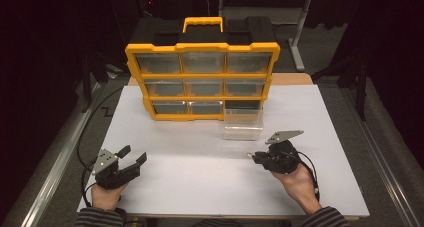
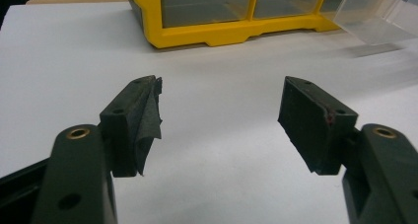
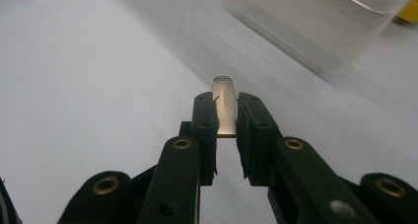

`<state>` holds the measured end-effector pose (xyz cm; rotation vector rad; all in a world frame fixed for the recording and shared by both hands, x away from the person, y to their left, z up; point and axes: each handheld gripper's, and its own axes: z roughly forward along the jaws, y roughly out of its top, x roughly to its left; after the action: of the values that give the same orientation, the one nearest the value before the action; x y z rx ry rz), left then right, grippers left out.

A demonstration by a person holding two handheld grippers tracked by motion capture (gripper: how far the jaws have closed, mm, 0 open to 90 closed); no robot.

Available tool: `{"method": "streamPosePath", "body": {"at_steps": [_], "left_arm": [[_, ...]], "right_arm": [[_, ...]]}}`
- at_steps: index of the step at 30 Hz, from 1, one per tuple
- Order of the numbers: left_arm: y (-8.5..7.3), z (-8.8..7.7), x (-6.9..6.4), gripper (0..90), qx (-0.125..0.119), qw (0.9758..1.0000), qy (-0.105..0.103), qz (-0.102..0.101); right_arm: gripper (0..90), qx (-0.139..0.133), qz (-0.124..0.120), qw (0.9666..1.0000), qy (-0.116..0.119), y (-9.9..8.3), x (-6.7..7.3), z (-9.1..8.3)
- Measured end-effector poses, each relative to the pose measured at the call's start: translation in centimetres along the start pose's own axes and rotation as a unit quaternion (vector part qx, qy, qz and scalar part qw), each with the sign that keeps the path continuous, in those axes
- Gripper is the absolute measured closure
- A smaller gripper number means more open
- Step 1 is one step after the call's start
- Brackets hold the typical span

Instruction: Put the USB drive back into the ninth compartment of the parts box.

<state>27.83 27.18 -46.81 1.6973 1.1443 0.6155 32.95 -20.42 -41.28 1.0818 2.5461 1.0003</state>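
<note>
Above white tabletop point(image 3: 74, 86), right claw point(image 3: 226, 116) pinches metal piece point(image 3: 225, 105), lengthwise forward.

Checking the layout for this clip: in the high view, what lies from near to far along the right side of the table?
Right gripper shut on a small metal piece → clear plastic drawer → yellow drawer cabinet.

You are pinching a smooth, dull-metal strip point(image 3: 225, 105) in matt black plastic; the drawer point(image 1: 243, 123) is looking glossy, clear plastic, the table point(image 1: 200, 177) matt white.
</note>
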Motion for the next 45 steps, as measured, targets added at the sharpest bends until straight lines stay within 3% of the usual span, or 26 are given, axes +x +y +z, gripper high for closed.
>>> {"method": "streamPosePath", "body": {"at_steps": [21,30,45], "left_arm": [[0.0,0.1,0.1,32.9,0.003,1.0,-0.001,-0.003],[0.0,0.4,0.2,32.9,0.008,0.9999,-0.004,-0.007],[0.0,0.3,0.2,32.9,0.006,1.0,-0.004,-0.005]], "right_arm": [[79.9,-0.056,0.023,0.9981,-0.014,-0.6,-1.6,-3.6],[79.9,-0.083,0.024,0.9961,-0.02,0.8,-2.1,-4.6],[79.8,-0.101,0.024,0.9943,-0.025,3.6,-2.9,-4.2]]}}
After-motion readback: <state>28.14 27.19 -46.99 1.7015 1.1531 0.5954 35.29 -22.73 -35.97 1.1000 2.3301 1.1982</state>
